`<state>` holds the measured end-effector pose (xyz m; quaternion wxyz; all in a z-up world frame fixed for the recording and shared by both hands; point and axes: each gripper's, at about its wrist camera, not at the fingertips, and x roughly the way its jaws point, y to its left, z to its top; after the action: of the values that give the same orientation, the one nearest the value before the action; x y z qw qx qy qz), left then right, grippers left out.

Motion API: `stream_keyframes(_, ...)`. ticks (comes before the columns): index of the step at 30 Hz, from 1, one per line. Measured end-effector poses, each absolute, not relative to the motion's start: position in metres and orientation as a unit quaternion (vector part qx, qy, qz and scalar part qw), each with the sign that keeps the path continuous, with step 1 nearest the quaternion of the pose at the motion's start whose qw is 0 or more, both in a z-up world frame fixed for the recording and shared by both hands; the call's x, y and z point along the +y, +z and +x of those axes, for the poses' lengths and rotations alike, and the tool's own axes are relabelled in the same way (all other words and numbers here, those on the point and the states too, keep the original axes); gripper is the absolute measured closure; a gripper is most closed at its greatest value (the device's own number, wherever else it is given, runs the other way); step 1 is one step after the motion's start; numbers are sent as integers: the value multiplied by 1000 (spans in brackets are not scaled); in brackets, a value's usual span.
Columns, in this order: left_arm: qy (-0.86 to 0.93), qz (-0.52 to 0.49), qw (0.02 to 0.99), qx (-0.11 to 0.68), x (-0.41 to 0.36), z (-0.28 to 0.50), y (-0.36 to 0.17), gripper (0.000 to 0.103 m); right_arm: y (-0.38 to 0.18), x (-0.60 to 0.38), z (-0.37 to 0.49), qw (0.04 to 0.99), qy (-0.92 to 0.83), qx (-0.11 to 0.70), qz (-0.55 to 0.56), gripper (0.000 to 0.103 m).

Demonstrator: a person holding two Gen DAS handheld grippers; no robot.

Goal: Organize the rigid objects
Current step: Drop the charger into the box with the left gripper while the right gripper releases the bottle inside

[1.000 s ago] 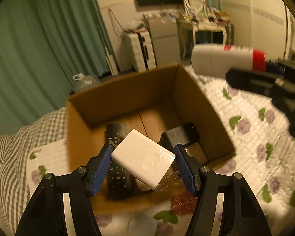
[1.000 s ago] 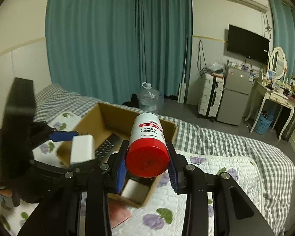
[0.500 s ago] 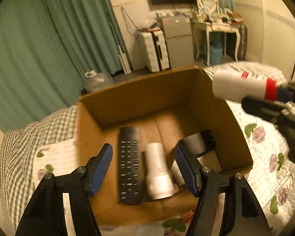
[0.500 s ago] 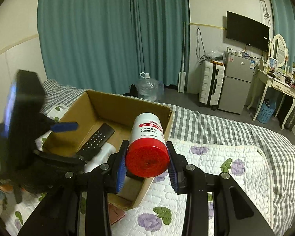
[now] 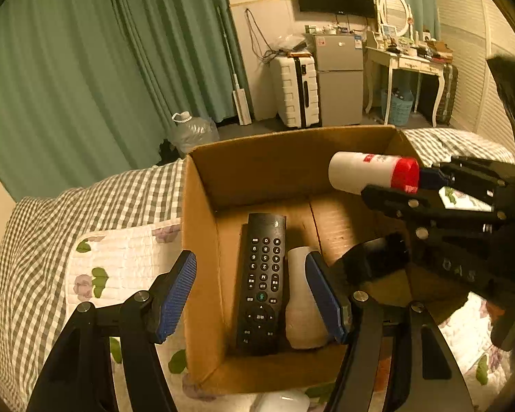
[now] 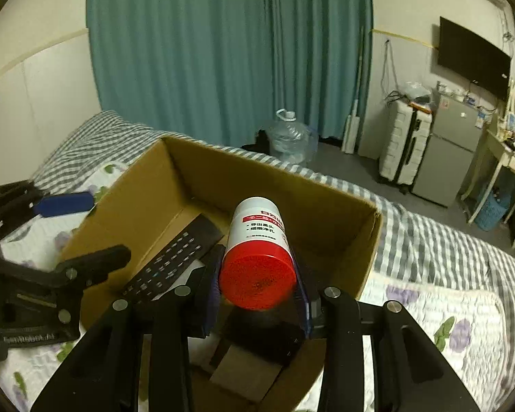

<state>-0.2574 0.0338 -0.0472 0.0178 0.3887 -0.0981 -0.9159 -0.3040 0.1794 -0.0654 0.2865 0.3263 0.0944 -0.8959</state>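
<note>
An open cardboard box (image 5: 278,158) stands on the bed. In it lie a black remote (image 5: 262,281), a white bottle-shaped object (image 5: 302,305) and a dark boxy item (image 5: 374,257). My left gripper (image 5: 254,295) is open and empty above the box's near end. My right gripper (image 6: 257,285) is shut on a white bottle with a red cap (image 6: 259,247) and holds it over the box (image 6: 326,206). The bottle (image 5: 370,171) also shows in the left wrist view above the box's right side.
The box sits on a floral quilt (image 5: 120,264) over a checked bedspread (image 5: 51,226). A small white object (image 5: 281,401) lies on the quilt by the box's near wall. Beyond the bed are a water jug (image 6: 292,137), a suitcase (image 6: 405,144) and a small fridge (image 6: 453,151).
My left gripper opened and let go of the white block, then drew back from the box. My right gripper moved the red-capped bottle in over the box.
</note>
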Motion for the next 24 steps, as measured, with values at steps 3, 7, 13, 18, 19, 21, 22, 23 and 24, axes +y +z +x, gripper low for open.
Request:
stream_keyframes(3, -915, 389, 20, -102, 34, -256, -50, 34, -63, 187, -307, 273, -905, 81, 315, 42)
stream_keyframes(7, -918, 385, 23, -94, 31, -244, -39, 34, -42, 205, -290, 249, -922, 76, 285, 38)
stream_keyframes(13, -929, 363, 18, -74, 30, -205, -8, 34, -4, 234, -236, 226, -938, 58, 257, 9)
stream_keyframes(18, -933, 351, 12, -84, 34, -170, 15, 34, 16, 248, -189, 201, -942, 64, 262, 5)
stream_keyframes(19, -934, 348, 11, -83, 34, -165, 18, 34, 22, 248, -178, 199, -942, 68, 260, 5)
stream_keyframes(21, -937, 340, 7, -79, 34, -152, 25, 34, 31, 249, -161, 196, -944, 72, 254, 0)
stream_keyframes(22, -939, 336, 6, -78, 33, -144, 28, 34, 35, 248, -154, 198, -945, 72, 251, 0)
stream_keyframes(23, -940, 332, 5, -76, 33, -138, 30, 34, 37, 248, -146, 201, -944, 73, 250, 0)
stream_keyframes(24, -941, 331, 6, -74, 33, -135, 31, 34, 40, 245, -140, 204, -944, 74, 250, 0)
